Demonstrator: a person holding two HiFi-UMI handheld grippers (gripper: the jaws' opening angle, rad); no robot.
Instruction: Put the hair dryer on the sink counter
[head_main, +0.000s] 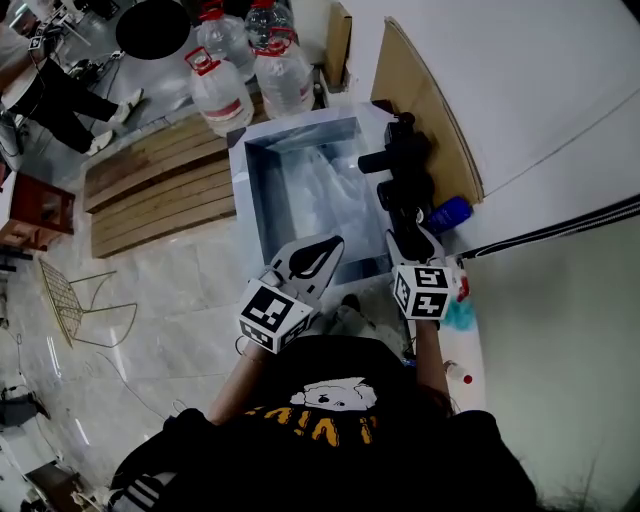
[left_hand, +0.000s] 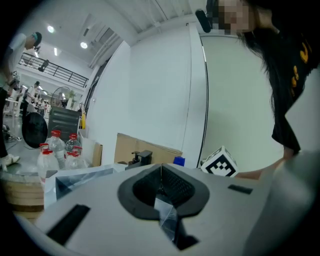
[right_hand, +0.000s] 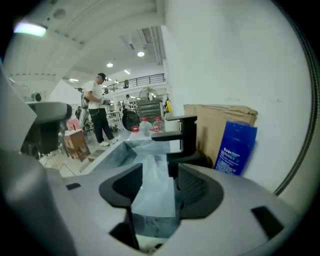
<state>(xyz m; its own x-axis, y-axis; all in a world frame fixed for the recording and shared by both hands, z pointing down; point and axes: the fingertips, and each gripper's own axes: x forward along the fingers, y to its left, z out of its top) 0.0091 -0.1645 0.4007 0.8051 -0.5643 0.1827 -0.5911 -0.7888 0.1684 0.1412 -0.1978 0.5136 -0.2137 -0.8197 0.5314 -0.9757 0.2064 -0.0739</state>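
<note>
Hair dryer (head_main: 404, 185) is seen on table (head_main: 298, 122) just beyond right claw (right_hand: 152, 182), long axis near-to-far. Right claw is released, empty, nearer; left claw (left_hand: 161, 184) is clenched.

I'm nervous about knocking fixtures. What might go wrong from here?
1. The right gripper, open and empty, hangs close to the black faucet; a forward move may hit it.
2. The blue pack stands beside the faucet and might get tipped.
3. The sink lies open below; anything set near its edge may slip in.
</note>
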